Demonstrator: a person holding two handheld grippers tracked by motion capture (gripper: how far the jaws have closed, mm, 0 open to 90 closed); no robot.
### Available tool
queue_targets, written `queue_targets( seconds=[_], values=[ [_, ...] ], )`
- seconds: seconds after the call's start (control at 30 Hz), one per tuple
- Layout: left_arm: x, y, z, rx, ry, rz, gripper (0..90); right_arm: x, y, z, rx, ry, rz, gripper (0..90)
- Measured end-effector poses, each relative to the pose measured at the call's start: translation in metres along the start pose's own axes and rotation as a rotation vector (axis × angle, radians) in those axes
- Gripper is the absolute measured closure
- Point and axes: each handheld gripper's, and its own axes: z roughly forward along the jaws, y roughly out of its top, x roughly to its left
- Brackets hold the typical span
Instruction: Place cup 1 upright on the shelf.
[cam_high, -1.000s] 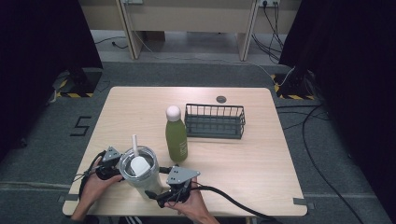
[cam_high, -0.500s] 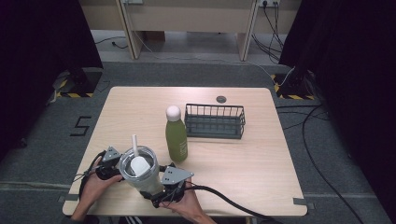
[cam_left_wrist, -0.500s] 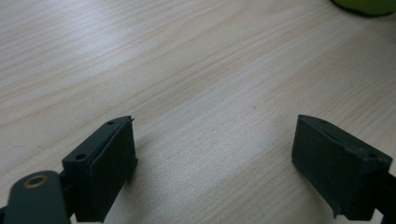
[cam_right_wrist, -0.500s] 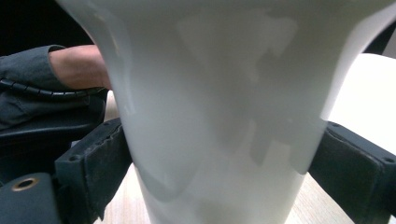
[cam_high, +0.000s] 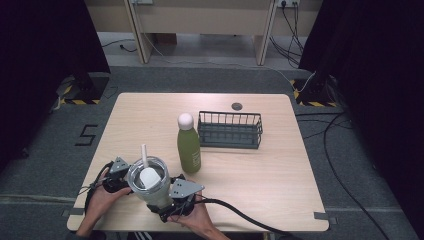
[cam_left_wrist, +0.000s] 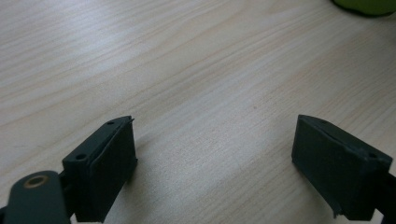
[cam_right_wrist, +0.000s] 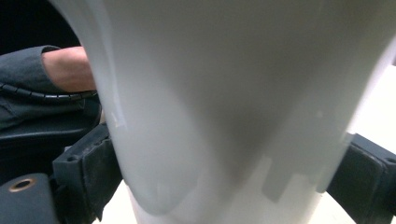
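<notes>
Now I have the tumbler (cam_high: 148, 182), a pale cup with a clear lid and a white straw, standing near the front edge of the wooden table (cam_high: 260, 170), between my two hands. In the right gripper view its smooth body (cam_right_wrist: 224, 93) sits between the two black jaws, which have just been opening; both pads lie against its sides, so I read the right gripper (cam_high: 172, 205) as grasping the tumbler low on its body. The left gripper (cam_high: 116, 176) rests just beside the tumbler on its left, and in the left gripper view its jaws stand wide apart over bare wood, released, with nothing between them. A green bottle (cam_high: 188, 145) with a white cap stands upright close behind the tumbler, and a dark wire basket (cam_high: 230, 130) sits just beside the bottle, farther back.
</notes>
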Motion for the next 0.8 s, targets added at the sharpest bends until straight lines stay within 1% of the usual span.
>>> queue_targets(
  seconds=[0.17,0.27,0.5,0.73,0.8],
  values=[
    [0.0,0.0,0.0,0.0,0.0,0.0,12.8,-0.0004,-0.0015,0.0031,-0.011,0.001,0.006,9.1],
    [0.0,0.0,0.0,0.0,0.0,0.0,12.9,-0.0014,-0.003,0.006,-0.018,0.011,0.011,9.4],
    [0.0001,0.0003,0.0003,0.0,-0.003,0.0,12.8,-0.0025,-0.0028,0.0098,-0.017,0.024,0.014,10.4],
    [0.0001,0.0002,0.0003,-0.001,-0.003,0.0,12.8,-0.0009,-0.0012,0.0089,-0.009,0.009,0.011,11.0],
    [0.0001,0.0003,0.0001,0.001,-0.004,0.003,12.8,0.0003,-0.0005,0.0077,-0.004,-0.006,0.018,11.1]
  ],
)
